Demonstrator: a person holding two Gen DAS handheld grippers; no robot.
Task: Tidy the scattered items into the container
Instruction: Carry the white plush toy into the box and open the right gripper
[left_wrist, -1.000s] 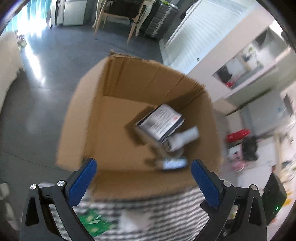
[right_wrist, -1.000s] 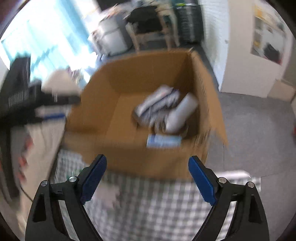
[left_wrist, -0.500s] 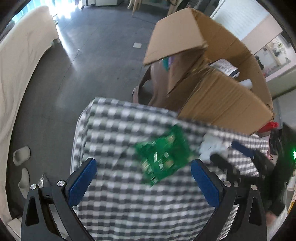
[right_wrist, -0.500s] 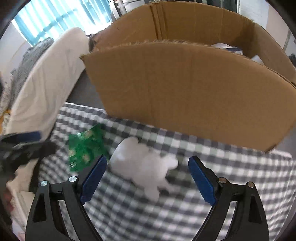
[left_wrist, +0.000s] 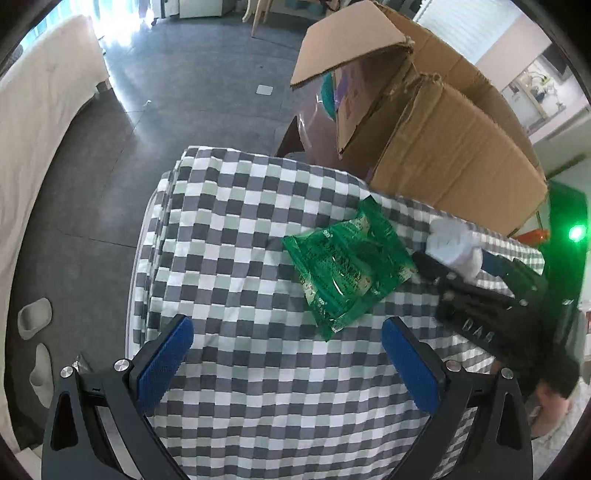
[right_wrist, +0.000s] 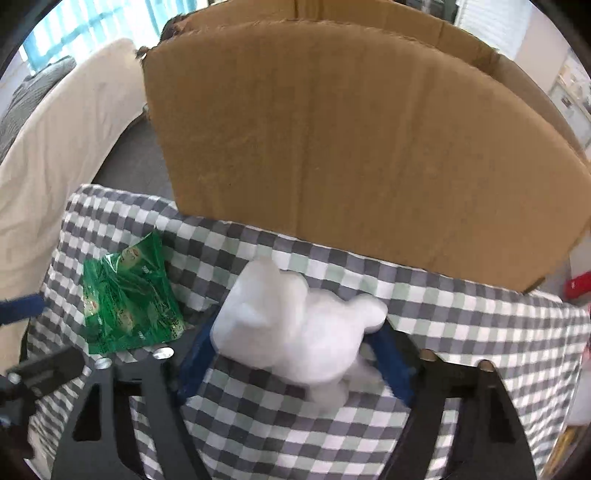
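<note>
Soft white plush toy (right_wrist: 295, 332) lies on the grey-and-white checked cloth (right_wrist: 443, 325), just in front of the big brown cardboard box (right_wrist: 351, 140). Your right gripper (right_wrist: 295, 358) has just been closing with the toy between its blue pads; they look pressed on its sides, though blur makes contact hard to confirm. Crinkled green plastic snack packet (left_wrist: 347, 262) lies flat on the cloth beside it. Your left gripper (left_wrist: 284, 354) hangs wide apart, empty, near the packet, not touching.
</note>
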